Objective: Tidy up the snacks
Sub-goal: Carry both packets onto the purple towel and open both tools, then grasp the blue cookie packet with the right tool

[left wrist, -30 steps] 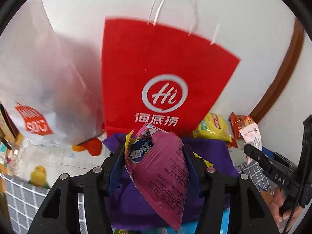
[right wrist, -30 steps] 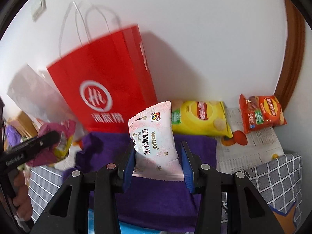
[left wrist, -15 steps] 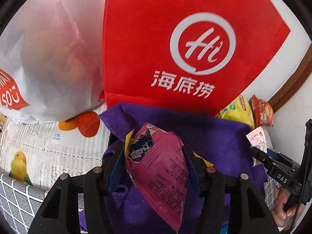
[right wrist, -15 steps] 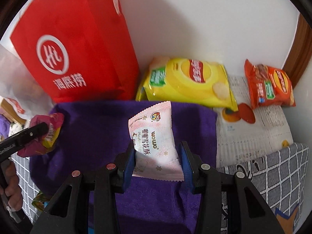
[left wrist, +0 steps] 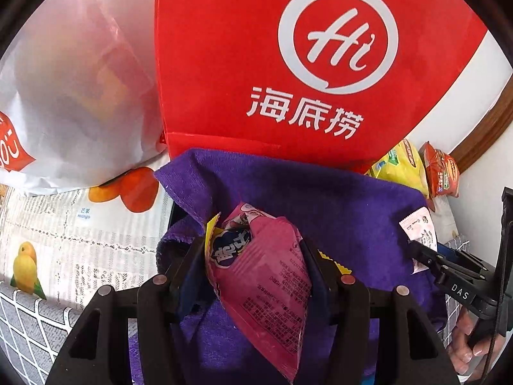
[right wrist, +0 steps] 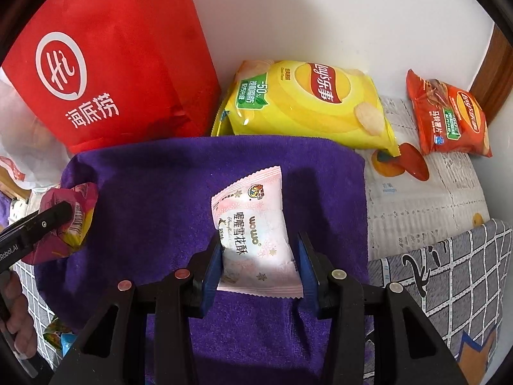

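Observation:
My left gripper (left wrist: 256,256) is shut on a magenta snack packet (left wrist: 266,276) and holds it over the left part of a purple towel (left wrist: 320,199). My right gripper (right wrist: 258,253) is shut on a pale pink snack packet (right wrist: 253,224) over the middle of the same towel (right wrist: 160,186). The pink packet also shows at the right of the left wrist view (left wrist: 418,231), and the magenta packet at the left of the right wrist view (right wrist: 69,218).
A red paper bag (left wrist: 288,64) stands against the wall behind the towel, a white plastic bag (left wrist: 64,80) to its left. A yellow chip bag (right wrist: 307,106) and an orange-red chip bag (right wrist: 449,115) lie at the back right on printed paper (right wrist: 416,205).
Both grippers have moved forward and tilted down toward the purple towel, each still holding its packet. The red bag now fills more of the view.

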Available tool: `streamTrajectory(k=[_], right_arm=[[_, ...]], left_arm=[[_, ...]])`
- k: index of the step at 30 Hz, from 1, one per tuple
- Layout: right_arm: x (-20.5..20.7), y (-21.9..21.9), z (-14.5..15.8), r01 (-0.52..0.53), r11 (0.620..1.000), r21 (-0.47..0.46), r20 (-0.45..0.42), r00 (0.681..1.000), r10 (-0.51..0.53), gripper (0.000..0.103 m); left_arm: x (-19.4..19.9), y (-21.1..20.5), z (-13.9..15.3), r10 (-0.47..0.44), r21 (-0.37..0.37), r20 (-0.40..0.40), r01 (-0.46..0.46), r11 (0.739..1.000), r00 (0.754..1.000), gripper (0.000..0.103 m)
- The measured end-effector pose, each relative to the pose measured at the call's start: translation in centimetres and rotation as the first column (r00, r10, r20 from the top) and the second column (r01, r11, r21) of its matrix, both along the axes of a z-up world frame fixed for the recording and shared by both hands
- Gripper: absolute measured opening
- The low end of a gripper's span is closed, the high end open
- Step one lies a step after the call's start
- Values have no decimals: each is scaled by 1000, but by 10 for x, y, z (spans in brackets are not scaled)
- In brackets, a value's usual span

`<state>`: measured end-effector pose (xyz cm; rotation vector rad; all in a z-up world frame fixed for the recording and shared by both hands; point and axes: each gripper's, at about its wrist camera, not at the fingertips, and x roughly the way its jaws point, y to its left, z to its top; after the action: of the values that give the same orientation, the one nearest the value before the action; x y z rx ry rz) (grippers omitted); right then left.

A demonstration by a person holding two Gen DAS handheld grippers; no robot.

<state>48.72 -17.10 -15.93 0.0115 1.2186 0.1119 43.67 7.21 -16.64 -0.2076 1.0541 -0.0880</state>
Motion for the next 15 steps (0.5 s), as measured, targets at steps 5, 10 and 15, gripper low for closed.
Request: streamTrajectory(k=[5, 10, 15], right_arm=[[1, -1, 3, -1, 1000, -5, -4, 1000, 1, 50], [-3, -3, 17, 1, 1000, 16, 33, 999, -1, 64], [-13, -4, 43, 8, 1000, 27, 112, 994, -11, 65]], left_arm=[[1, -4, -3, -6, -1, -4, 6, 1000, 1000, 58], [0, -4, -1, -14, -13, -13, 14, 1000, 1000, 61], [-7, -6, 15, -6, 49, 42, 4, 999, 999, 73]])
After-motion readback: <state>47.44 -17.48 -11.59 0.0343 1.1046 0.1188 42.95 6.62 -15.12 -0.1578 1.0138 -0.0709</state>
